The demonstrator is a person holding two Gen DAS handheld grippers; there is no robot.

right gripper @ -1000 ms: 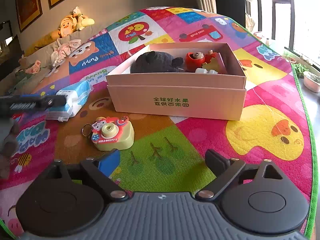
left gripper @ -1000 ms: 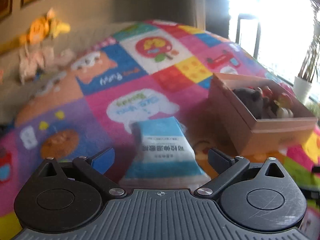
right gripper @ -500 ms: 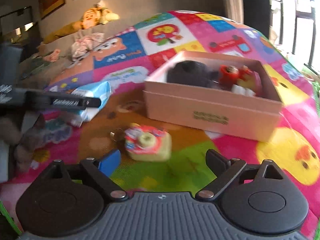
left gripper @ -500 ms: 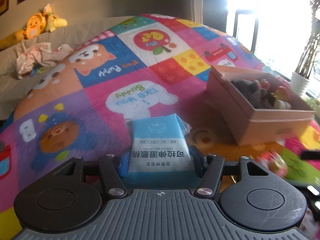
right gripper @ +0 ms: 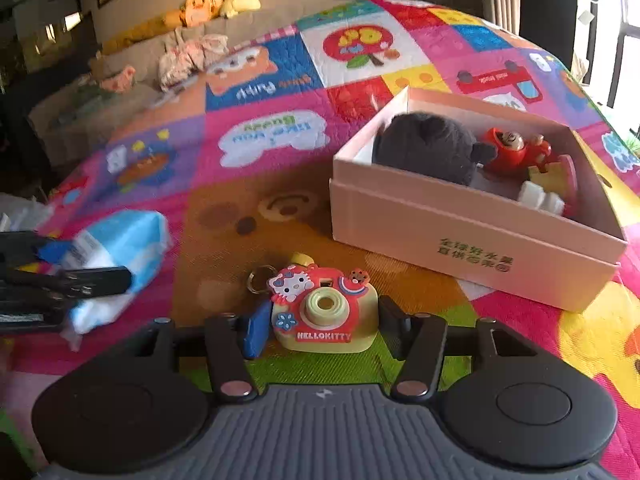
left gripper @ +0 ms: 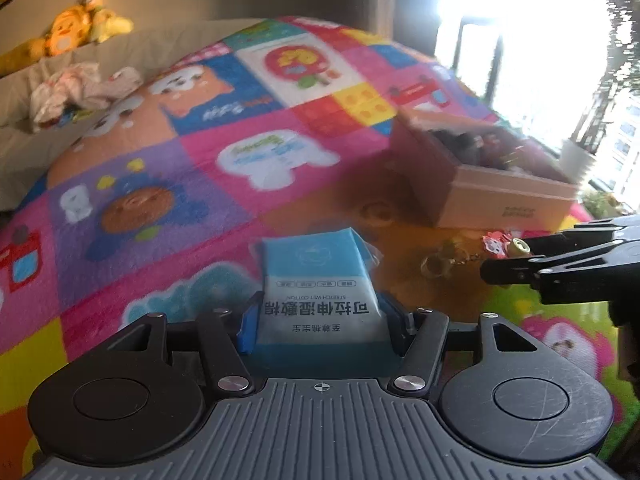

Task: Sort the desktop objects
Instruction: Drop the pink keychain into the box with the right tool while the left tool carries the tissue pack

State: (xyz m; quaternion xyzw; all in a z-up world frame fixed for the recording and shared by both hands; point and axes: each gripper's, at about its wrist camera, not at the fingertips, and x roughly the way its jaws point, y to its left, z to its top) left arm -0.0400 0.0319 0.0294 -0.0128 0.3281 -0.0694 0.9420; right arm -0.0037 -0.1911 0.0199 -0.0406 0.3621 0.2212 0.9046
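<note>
Left gripper (left gripper: 320, 322): we see its jaws clamped on the blue-and-white soft plastic pack of wet cotton wipes (left gripper: 320, 300), blue pad pressed on the pack's left side, black pad on its right; the near end of the pack sits deep between the fingers and the far end sticks out forward over the colourful patchwork cartoon play mat (left gripper: 160, 200). Whether the pack is clear of the mat we cannot tell, that view is motion-blurred. Right gripper (right gripper: 320, 324): jaws have just been closing and now stand either side of the small yellow-green toy camera with a red Hello Kitty front and a metal key ring (right gripper: 324, 310). The blue left pad sits just beside the camera's left edge and the black right pad at its right edge; contact looks likely on both sides, but we cannot tell if they actually squeeze it. The camera rests on the mat, lens facing us, key ring off its upper left. The open pink cardboard box (right gripper: 460, 236) lies near, up and right of the camera, holding a dark grey plush toy (right gripper: 428, 146), a red wooden figure (right gripper: 508, 148) and some small pieces. In the right wrist view the wipes pack appears far left in the other gripper.
</note>
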